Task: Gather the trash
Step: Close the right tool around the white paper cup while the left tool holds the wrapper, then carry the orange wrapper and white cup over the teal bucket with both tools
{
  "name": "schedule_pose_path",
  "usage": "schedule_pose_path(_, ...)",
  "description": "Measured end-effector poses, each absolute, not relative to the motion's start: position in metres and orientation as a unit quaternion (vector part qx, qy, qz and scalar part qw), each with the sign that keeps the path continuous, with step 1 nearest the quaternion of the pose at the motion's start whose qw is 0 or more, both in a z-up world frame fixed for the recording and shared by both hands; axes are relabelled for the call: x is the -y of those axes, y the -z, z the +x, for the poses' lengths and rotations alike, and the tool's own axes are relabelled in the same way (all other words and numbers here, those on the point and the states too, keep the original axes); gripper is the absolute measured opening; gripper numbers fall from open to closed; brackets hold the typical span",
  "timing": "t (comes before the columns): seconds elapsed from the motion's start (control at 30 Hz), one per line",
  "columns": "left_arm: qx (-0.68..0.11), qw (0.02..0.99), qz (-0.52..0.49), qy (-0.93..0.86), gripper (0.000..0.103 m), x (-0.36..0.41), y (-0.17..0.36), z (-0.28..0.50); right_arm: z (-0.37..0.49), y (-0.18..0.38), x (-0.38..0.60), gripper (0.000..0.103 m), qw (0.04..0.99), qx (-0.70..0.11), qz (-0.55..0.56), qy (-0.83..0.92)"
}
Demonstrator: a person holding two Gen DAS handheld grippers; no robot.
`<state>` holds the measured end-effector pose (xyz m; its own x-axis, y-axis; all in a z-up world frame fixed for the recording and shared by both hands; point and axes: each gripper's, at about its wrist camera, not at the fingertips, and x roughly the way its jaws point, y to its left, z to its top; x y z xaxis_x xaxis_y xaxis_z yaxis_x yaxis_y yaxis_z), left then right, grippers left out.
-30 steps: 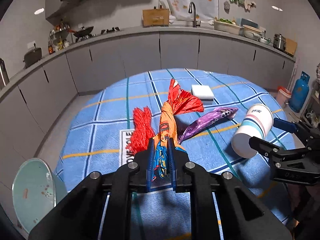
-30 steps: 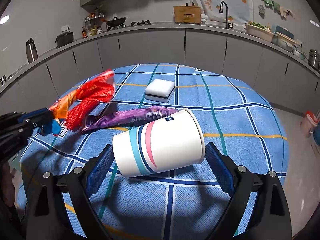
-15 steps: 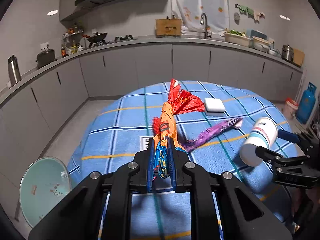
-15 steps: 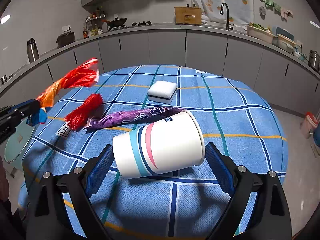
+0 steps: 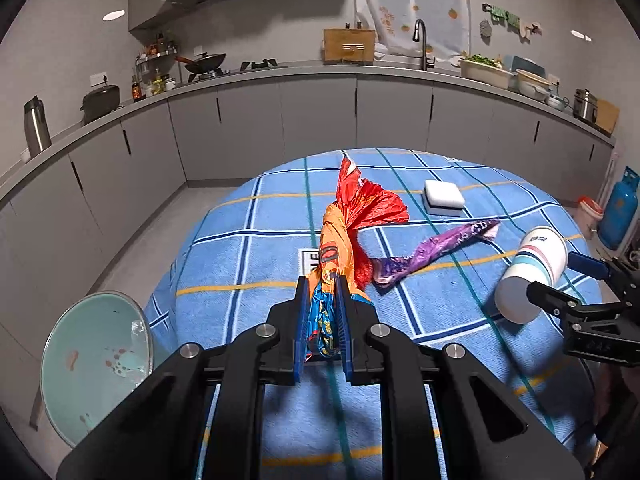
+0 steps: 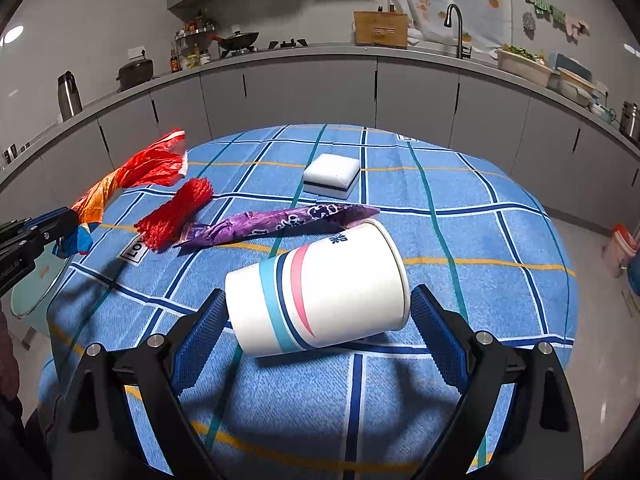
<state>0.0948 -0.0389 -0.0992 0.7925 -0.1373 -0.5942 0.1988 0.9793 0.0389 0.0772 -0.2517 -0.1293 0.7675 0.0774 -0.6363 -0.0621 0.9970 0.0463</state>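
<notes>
The left gripper [image 5: 322, 312] pinches the crumpled orange-and-red wrapper [image 5: 340, 236], lifted above the table's [image 6: 500, 240] left edge. It looks light, limp and slick, so a bunched end holds best. The right gripper [image 6: 318, 312] stands spread around the paper cup [image 6: 320, 292] lying on its side near the front edge; thin-walled, it is likely easily crushed. Farther in lie a purple wrapper [image 6: 276, 222], red mesh [image 6: 176, 214] and a white sponge [image 6: 331, 174].

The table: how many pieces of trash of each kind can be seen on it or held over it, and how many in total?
Snack wrappers: 2, orange-red wrapper in the left gripper, purple wrapper
Paper cup: 1
Red mesh bundle: 1
White sponge: 1
Total: 5
</notes>
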Motion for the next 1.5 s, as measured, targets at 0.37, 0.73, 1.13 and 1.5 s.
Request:
schedule_pose_path(0.37, -0.303, 0.948, 0.039, 0.085, 0.014, 0.030, 0.095, 0.092, 0.075, 0.130, 0.250, 0.090, 0.941, -0.337, 0.010, -0.036)
schedule_pose_path(0.73, -0.307, 0.948, 0.038, 0.081, 0.014, 0.028, 0.096, 0.090, 0.075, 0.133, 0.248, 0.090, 0.940, -0.340, 0.008, -0.037)
schedule_pose_path(1.13, -0.297, 0.951, 0.020, 0.079, 0.014, 0.011, 0.089, 0.082, 0.074, 0.119, 0.228, 0.090, 0.944, -0.325, 0.001, -0.054)
schedule_pose_path(1.5, -0.286, 0.956, -0.008, 0.064, 0.014, -0.022, 0.080, 0.071, 0.078, 0.110, 0.184, 0.090, 0.947, -0.309, -0.049, -0.070)
